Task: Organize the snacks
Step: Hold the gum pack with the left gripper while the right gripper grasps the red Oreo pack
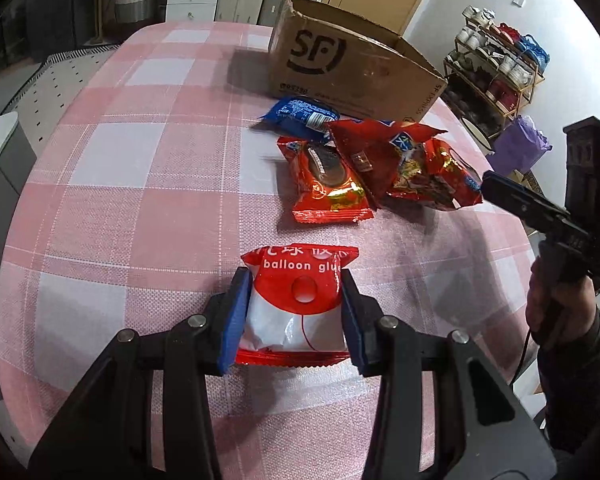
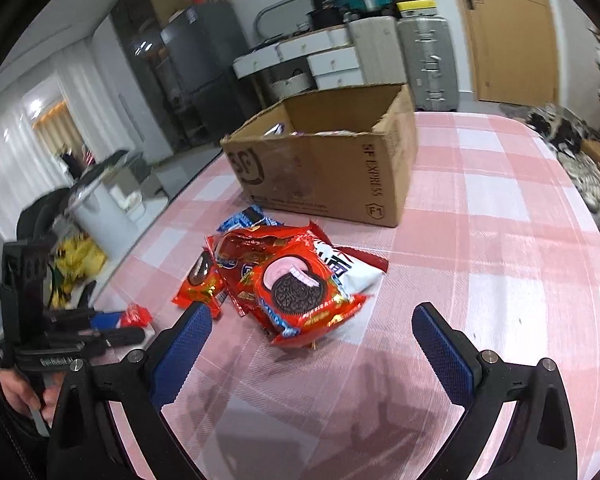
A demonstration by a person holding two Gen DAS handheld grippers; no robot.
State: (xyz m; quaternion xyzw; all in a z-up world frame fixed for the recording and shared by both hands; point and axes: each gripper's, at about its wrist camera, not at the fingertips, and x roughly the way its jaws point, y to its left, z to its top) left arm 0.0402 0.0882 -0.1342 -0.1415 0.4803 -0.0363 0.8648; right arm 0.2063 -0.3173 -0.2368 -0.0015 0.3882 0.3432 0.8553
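The red balloon-glue packet point(image 1: 296, 304) is pinched by the left gripper point(image 1: 294, 312), the right gripper point(image 2: 312, 344) is held wide open just short of the snack pile point(image 2: 284, 276), and neighbouring packets could be scattered if it is closed carelessly.

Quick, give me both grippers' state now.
Left gripper: shut on the balloon glue packet.
Right gripper: jaws open, holding nothing.

A red-and-white packet point(image 1: 296, 304) printed "balloon glue" is pinched at both sides above the counter point(image 1: 140, 200). Beyond it, red and blue snack packets point(image 1: 364, 168) lie heaped, overlapping, just before an open cardboard box point(image 1: 340, 76).
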